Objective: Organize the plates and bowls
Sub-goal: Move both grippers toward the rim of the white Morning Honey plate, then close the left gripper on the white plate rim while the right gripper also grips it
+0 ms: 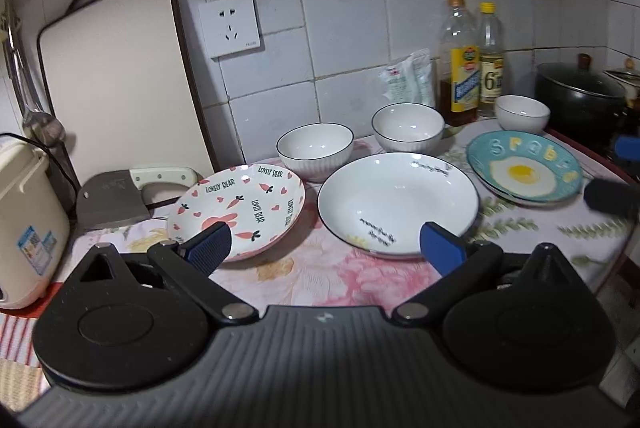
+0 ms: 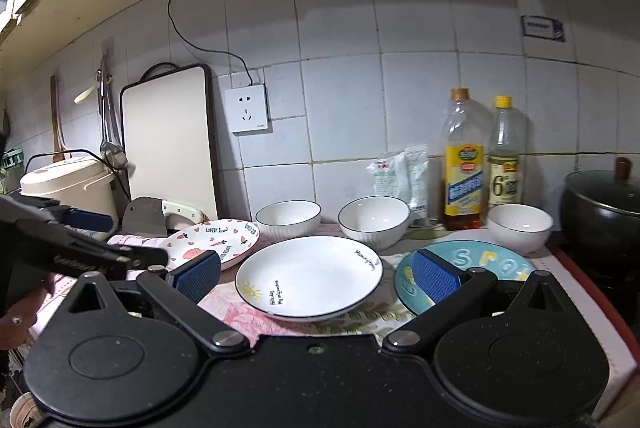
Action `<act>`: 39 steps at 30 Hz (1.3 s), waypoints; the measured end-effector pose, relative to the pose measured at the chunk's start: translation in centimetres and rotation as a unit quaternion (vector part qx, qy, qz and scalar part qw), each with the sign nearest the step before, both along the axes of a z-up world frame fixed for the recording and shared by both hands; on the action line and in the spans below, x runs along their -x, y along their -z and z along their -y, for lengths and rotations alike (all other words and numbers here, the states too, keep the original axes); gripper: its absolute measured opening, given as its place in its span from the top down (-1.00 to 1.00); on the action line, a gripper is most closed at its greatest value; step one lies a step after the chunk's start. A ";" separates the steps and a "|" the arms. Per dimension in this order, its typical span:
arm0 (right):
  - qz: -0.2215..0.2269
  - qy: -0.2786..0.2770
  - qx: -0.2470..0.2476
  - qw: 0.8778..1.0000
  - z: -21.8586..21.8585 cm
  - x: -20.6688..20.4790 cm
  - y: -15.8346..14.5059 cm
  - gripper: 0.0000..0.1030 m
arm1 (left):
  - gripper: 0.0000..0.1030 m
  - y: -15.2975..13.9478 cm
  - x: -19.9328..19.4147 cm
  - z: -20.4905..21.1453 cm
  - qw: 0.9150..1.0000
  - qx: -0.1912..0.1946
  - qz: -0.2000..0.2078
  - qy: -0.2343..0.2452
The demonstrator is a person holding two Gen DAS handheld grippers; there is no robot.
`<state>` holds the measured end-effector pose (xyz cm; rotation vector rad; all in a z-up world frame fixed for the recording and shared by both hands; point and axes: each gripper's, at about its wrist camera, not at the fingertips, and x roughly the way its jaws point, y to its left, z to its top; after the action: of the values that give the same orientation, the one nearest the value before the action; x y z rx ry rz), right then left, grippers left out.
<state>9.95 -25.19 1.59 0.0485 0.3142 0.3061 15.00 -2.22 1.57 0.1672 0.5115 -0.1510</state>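
In the left wrist view, the left gripper (image 1: 326,248) fills the bottom of the frame, its jaws spread wide and released, holding nothing above the floral cloth (image 1: 320,276). Just beyond its fingers, 3 plates lie in a row across the middle of the frame: the carrot plate (image 1: 256,204) at center left, the white plate (image 1: 396,200) at center and the egg plate (image 1: 524,168) at center right, each apart from its neighbour. Behind them stand 3 white bowls, the left bowl (image 1: 314,150), the middle bowl (image 1: 408,128) and the right bowl (image 1: 522,112), all upright.

In the right wrist view, the right gripper (image 2: 316,278) at the bottom of the frame is likewise released and empty, its right finger in front of the egg plate and the white plate showing between its fingers.

At far left of the left wrist view a cleaver (image 1: 116,200) lies beside a rice cooker (image 1: 24,224), with a cutting board (image 1: 120,76) leaning on the tiled wall. At upper right stand 2 bottles (image 1: 472,68) and a black pot (image 1: 580,96).
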 end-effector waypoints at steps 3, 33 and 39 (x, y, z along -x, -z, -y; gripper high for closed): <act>-0.013 -0.005 -0.003 1.000 -0.3 -2.5 1.1 -1.00 | -0.95 1.1 -3.0 0.0 1.000 0.020 -0.022 -0.005; -0.161 0.075 -0.055 0.983 -1.1 -15.6 10.5 0.11 | 0.34 10.0 -16.1 -1.2 0.976 0.145 -0.156 -0.034; -0.170 0.071 -0.069 0.980 -0.7 -16.6 10.7 0.43 | 0.61 10.1 -16.2 -0.8 0.976 0.149 -0.157 -0.032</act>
<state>26.60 -24.51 -9.15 0.2604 0.6261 0.1758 31.23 -1.38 -8.50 -0.1703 0.7999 -0.1902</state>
